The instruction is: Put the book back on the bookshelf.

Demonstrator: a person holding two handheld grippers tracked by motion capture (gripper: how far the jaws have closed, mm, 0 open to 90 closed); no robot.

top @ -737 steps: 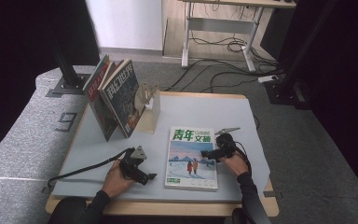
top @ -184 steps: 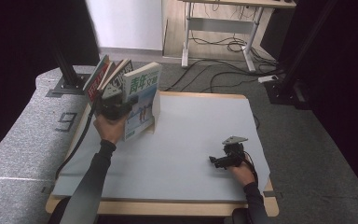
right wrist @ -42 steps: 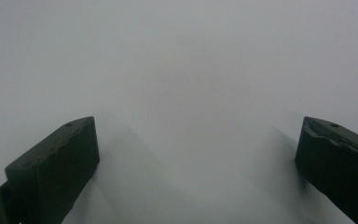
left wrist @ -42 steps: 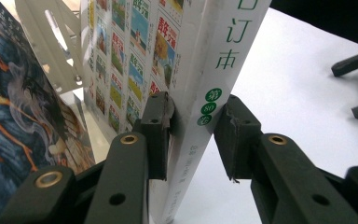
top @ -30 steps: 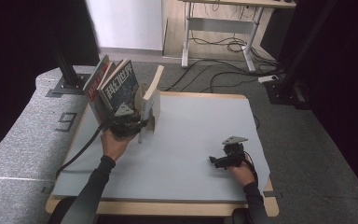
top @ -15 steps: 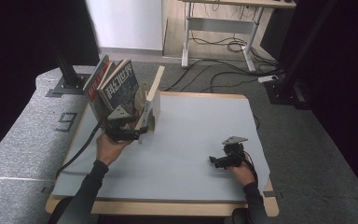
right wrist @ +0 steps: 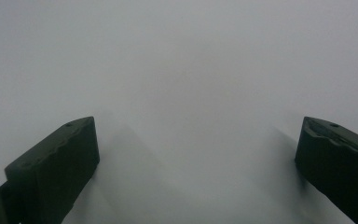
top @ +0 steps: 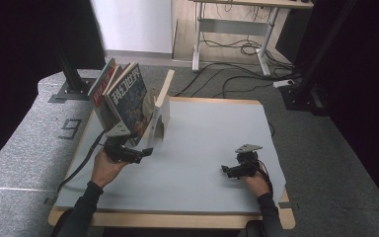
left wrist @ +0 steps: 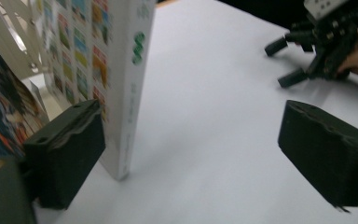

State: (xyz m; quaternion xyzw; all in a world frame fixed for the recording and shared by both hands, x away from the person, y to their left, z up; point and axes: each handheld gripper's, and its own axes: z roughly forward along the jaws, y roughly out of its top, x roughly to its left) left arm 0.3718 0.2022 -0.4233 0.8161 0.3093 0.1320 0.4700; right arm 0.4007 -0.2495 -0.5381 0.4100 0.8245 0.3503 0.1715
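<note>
Nearest the person, the right gripper (top: 233, 170) rests low on the grey table mat (top: 207, 143) at the near right, its hand (top: 255, 183) behind it. In the right gripper view its two black jaws stand wide apart over bare mat, with nothing between them.

Further in and to the left, the left gripper (top: 139, 153) sits just in front of the book rack, held by the left hand (top: 106, 169) with its cable (top: 79, 165) trailing toward the table's near left edge. Its jaws have just been opening and now stand well apart. In the left gripper view the magazine (left wrist: 116, 79) stands upright on its bottom edge on the mat, its spine right beside the left jaw, and the pads are not pressing on it.

In the high view that magazine (top: 153, 118) stands in the wooden rack (top: 164, 98) at the table's far left. Beside it lean a dark illustrated book (top: 128, 96) and a red-covered one (top: 102, 85).

Beyond the table lie grey floor, cables and a desk frame (top: 232, 29).
</note>
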